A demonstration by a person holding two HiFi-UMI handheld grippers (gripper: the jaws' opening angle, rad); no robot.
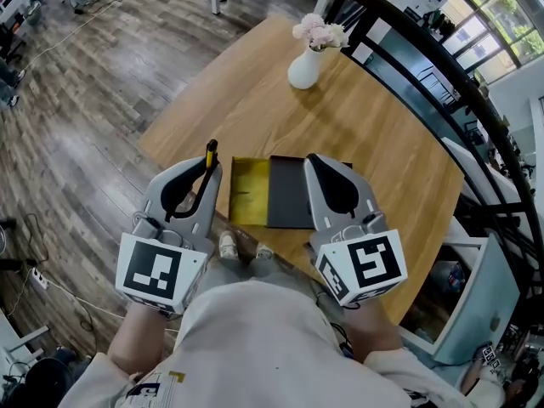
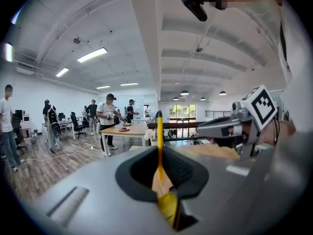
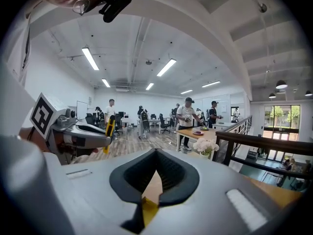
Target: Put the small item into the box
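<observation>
The small item (image 1: 210, 155) is a thin yellow stick with a black tip. My left gripper (image 1: 209, 167) is shut on it, and it pokes out beyond the jaw tips (image 2: 159, 131). The box (image 1: 247, 193) lies open on the wooden table just below and between both grippers, with a yellow inside and a dark flap (image 1: 289, 194) to its right. My right gripper (image 1: 313, 160) hangs over the dark flap, jaws shut with nothing between them. A yellow corner of the box (image 3: 149, 205) shows through its jaws. The right gripper view also shows the left gripper (image 3: 83, 131) with the item (image 3: 110, 128).
A white vase of pale flowers (image 1: 308, 62) stands at the table's far side. The wooden table (image 1: 391, 160) ends near the box at the front; a dark railing (image 1: 425, 53) runs along its right. Several people stand at tables (image 2: 124, 129) far off.
</observation>
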